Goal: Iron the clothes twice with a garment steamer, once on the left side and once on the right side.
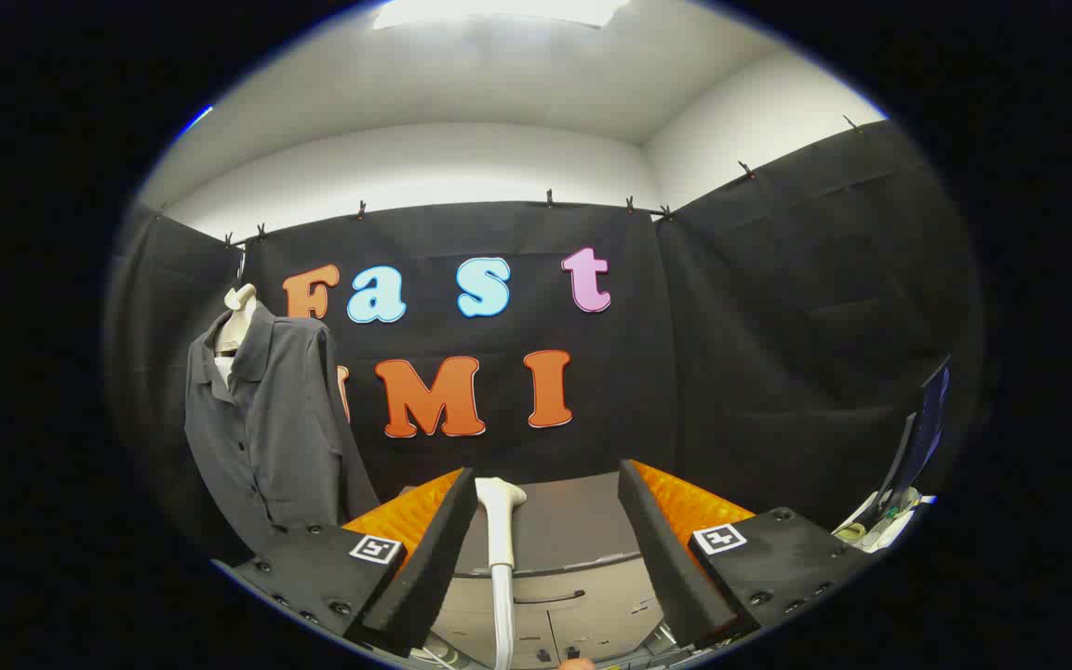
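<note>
Currently, pre-grasp.
Gripper [545, 549]: fingers spread wide, pinching nothing, so the handle can pass between.
Steamer head [499, 521]: upright between the fingers, close to the left one; contact unclear. Parked on its unit [555, 530], within reach.
Shirt [266, 428]: far left, on a hanger [238, 312], front exposed for both passes.
Next: likely centre, close on the handle.

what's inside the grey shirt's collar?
A pale mannequin neck rises out of the grey shirt, with a strip of it showing in the open collar. The shirt covers everything below. The hand-held gripper is open, the steamer head between its fingers.
</note>
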